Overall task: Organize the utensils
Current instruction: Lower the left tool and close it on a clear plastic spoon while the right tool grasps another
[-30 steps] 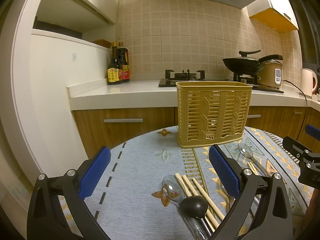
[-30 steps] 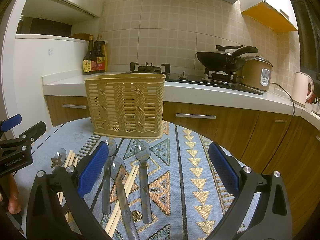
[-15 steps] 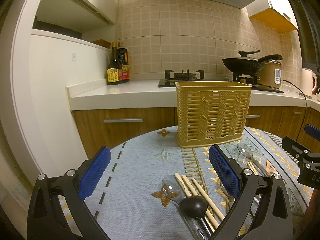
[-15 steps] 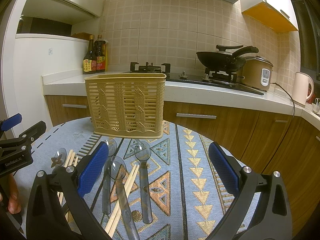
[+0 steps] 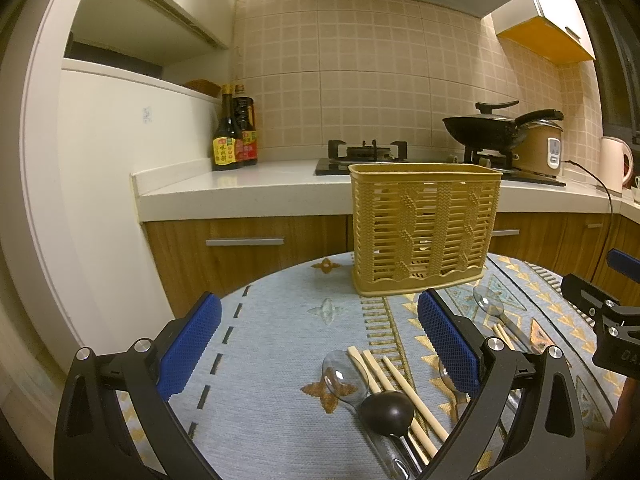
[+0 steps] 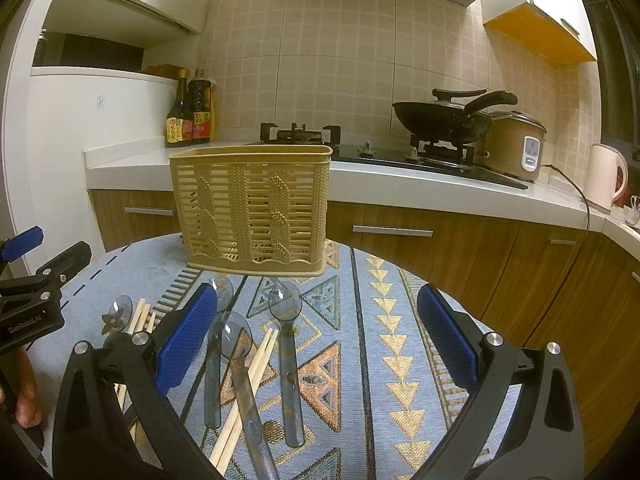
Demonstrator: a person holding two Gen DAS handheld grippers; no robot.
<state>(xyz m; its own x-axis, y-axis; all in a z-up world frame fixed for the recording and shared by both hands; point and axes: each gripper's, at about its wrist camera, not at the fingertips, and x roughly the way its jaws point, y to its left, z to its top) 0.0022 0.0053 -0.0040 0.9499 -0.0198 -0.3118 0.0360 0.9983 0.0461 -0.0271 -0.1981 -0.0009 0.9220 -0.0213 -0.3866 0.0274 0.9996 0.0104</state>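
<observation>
1. The round table (image 6: 400,320), under a patterned cloth, carries everything; the slatted utensil basket (image 6: 252,208) stands upright at its far edge, at 12 o'clock from the right gripper and about 1 o'clock from the left gripper.
2. The right gripper (image 6: 316,340) hangs with its jaws spread wide and nothing between them. The left gripper (image 5: 316,344) is equally wide and empty.
3. In the right wrist view, three clear spoons lie near 11 to 12 o'clock: one clear spoon (image 6: 286,344) lies with its bowl toward the basket and its handle running back toward the gripper, so its long axis is roughly 12 to 6.
4. A pair of chopsticks (image 6: 248,388) slants from 1 toward 7, crossing another spoon's handle.
5. In the left wrist view, a black spoon (image 5: 387,407) and more chopsticks (image 5: 404,392) lie at 5 o'clock, just inside the right-hand pad.
6. Judgement: the right gripper is nearer the three clear spoons, and a grip across a handle looks simplest.
</observation>
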